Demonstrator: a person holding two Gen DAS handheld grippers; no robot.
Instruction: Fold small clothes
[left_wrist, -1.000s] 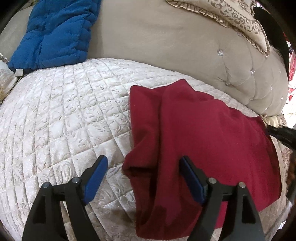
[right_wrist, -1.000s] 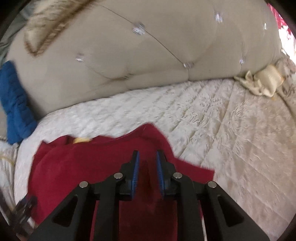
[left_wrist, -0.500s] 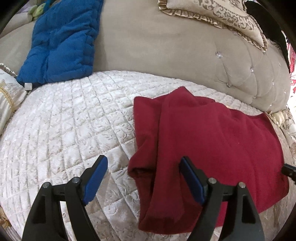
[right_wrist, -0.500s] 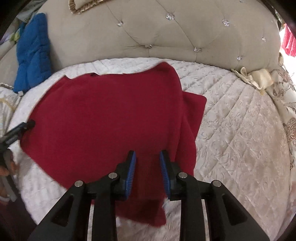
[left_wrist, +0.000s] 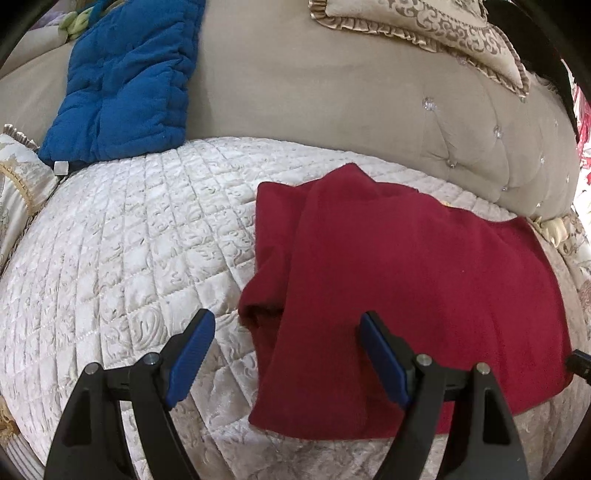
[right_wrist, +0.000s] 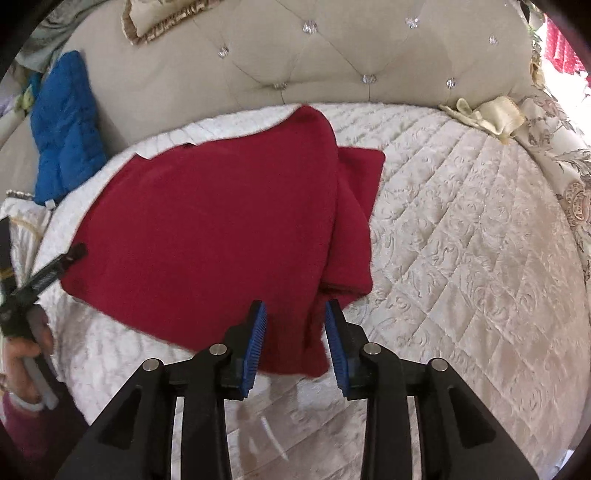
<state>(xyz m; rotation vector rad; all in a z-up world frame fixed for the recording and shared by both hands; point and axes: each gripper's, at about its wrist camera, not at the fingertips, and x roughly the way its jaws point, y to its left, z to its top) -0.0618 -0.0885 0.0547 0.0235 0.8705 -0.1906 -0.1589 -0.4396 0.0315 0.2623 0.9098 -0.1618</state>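
A dark red garment (left_wrist: 424, 277) lies spread on the quilted bed cover (left_wrist: 129, 240), its left side folded inward over the body. My left gripper (left_wrist: 288, 354) hovers open above the garment's near left edge, holding nothing. In the right wrist view the same garment (right_wrist: 221, 221) has its right side folded over as well. My right gripper (right_wrist: 295, 339) sits over the garment's near right corner. Its jaws are opening, and the cloth lies below the gap without the pads pressing on it. The left gripper (right_wrist: 48, 273) shows at the far left, held by a hand (right_wrist: 22, 354).
A tufted beige headboard (right_wrist: 258, 55) runs along the far side of the bed. A blue cushion (left_wrist: 125, 85) leans on it at the left, and a patterned pillow (left_wrist: 424, 22) rests on top. A cream cloth (right_wrist: 487, 114) lies at the far right.
My right gripper has drawn back from near the headboard to the garment's near edge, and its jaws have parted. The left gripper has barely shifted and stays open.
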